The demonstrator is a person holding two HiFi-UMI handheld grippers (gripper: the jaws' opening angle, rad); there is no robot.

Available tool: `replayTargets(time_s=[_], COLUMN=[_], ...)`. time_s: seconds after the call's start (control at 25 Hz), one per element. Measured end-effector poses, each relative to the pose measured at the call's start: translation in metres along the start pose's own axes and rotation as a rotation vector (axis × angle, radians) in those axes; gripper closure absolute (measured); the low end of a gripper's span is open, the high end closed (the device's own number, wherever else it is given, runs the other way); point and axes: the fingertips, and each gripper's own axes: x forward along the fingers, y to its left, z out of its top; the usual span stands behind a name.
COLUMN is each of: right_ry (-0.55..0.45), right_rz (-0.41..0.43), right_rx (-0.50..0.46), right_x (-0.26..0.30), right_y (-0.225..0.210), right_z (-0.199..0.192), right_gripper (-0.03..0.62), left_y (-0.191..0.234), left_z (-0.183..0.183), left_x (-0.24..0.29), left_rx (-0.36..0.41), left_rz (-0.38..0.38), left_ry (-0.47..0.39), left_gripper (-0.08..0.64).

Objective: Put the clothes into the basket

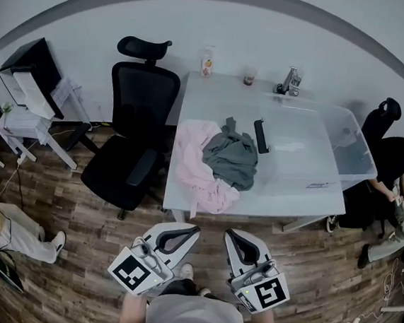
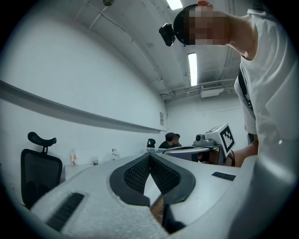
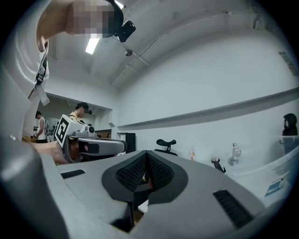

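Grippers shut and empty, short of the table

Both tools are held level over the wooden floor [image 1: 76, 216], side by side and in front of the table's near edge. The left gripper [image 1: 183, 228] has its jaws pressed together with nothing between them; its own view [image 2: 149, 157] shows the ribbed pads meeting at the tip. The right gripper [image 1: 235, 233] is equally closed and bare [image 3: 146, 154].

On the white table [image 1: 215, 95], the pink garment [image 1: 197, 171] lies toward the left edge and droops over the near edge. The grey-green garment [image 1: 232, 156] is partly on top of it, just beside the clear basket [image 1: 349, 146], which fills the table's right half.
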Motion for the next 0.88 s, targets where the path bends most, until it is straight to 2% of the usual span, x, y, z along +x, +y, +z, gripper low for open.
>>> replayTargets(time_s=[0.48, 0.88], right_ry=[0.015, 0.032], right_rz=[-0.043, -0.033], right_rx=[-0.016, -0.018], right_x=[0.055, 0.084], right_y=[-0.02, -0.06], right_z=[-0.001, -0.006], right_gripper=[0.588, 0.588], left_y=[0.055, 0.088], left_z=[0.002, -0.003], left_x=[0.017, 0.05], left_rx=[0.004, -0.014], left_rz=[-0.051, -0.035], left_ry=[-0.008, 0.006], left_gripper=[0.558, 0.558])
